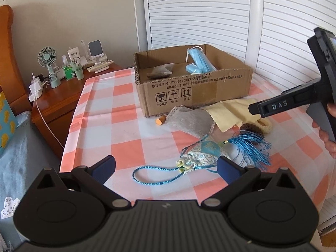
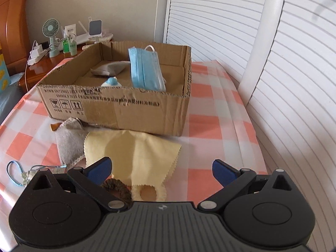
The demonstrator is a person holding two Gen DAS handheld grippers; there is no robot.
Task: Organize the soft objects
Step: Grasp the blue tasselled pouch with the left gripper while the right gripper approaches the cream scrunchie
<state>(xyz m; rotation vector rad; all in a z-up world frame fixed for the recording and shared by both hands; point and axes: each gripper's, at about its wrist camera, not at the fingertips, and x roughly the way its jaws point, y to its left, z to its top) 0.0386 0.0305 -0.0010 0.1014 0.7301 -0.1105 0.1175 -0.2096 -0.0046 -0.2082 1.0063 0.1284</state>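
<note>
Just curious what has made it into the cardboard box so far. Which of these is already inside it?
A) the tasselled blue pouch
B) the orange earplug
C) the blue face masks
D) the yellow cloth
C: the blue face masks stand inside the cardboard box, while the yellow cloth lies on the checked tablecloth in front of it.

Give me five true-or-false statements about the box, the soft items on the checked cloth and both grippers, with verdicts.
1. The blue face mask is inside the cardboard box. True.
2. The yellow cloth lies inside the box. False: it lies on the checked cloth in front of the box.
3. The left gripper is shut on the blue tasselled pouch. False: it is open, holding nothing.
4. The right gripper is open. True.
5. The grey cloth lies beside the yellow cloth. True.
</note>
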